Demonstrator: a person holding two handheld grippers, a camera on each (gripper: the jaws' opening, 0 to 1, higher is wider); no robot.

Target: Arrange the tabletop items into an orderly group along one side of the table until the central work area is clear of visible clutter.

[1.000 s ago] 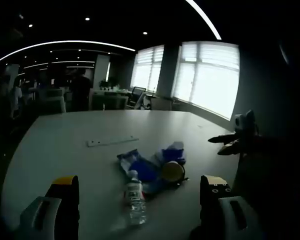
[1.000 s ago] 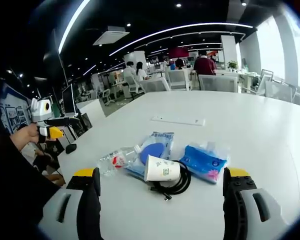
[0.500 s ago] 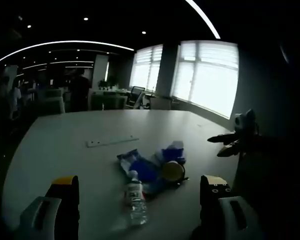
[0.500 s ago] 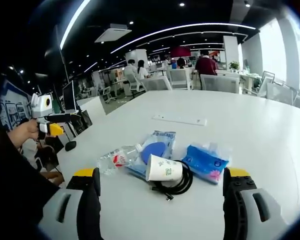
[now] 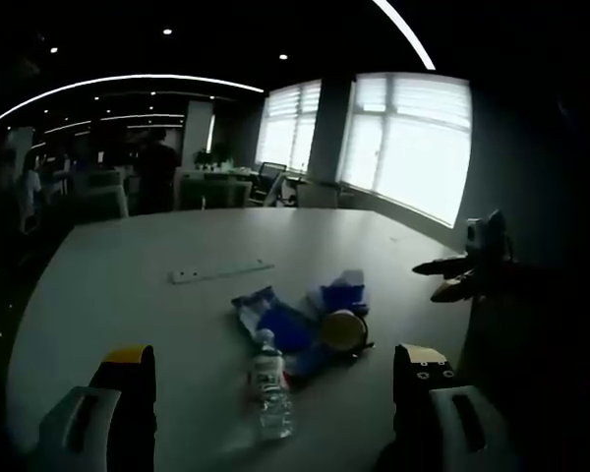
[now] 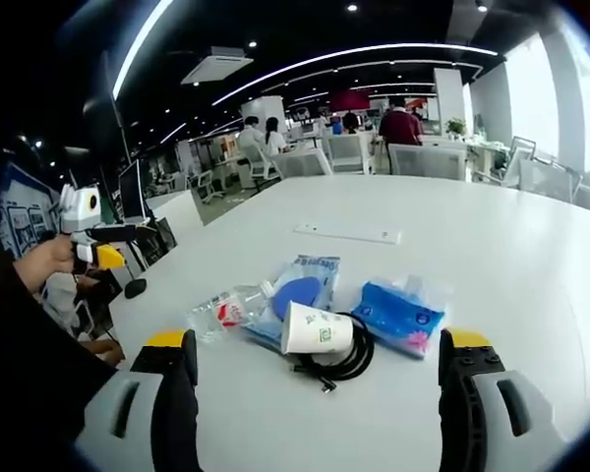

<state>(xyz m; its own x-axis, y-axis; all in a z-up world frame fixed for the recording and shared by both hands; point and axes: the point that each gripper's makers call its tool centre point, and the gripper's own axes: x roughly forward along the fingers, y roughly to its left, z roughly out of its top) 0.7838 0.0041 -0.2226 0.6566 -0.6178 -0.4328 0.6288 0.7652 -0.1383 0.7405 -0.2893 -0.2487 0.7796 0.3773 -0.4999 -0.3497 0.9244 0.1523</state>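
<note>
A cluster lies near the table's near edge: a clear water bottle (image 6: 221, 314) (image 5: 272, 384) on its side, a blue snack bag (image 6: 297, 295) (image 5: 273, 322), a tipped white paper cup (image 6: 317, 329) (image 5: 342, 331) over a coiled black cable (image 6: 348, 359), and a blue tissue pack (image 6: 400, 315) (image 5: 343, 294). A white ruler-like strip (image 6: 347, 233) (image 5: 221, 271) lies farther out. My right gripper (image 6: 317, 379) is open, short of the cup. My left gripper (image 5: 273, 385) is open, with the bottle lying between its jaws in the view. Each gripper also shows in the other view, the left gripper (image 6: 93, 247) and the right gripper (image 5: 452, 278), held off the table's edge.
The white table (image 6: 492, 246) (image 5: 118, 285) stretches wide and bare beyond the cluster. Office chairs (image 6: 428, 162) and people stand behind its far end. Bright windows (image 5: 408, 147) line one wall. A person's hand (image 6: 44, 265) holds the left gripper.
Both views have shifted slightly as the hands moved. The items on the table have not moved.
</note>
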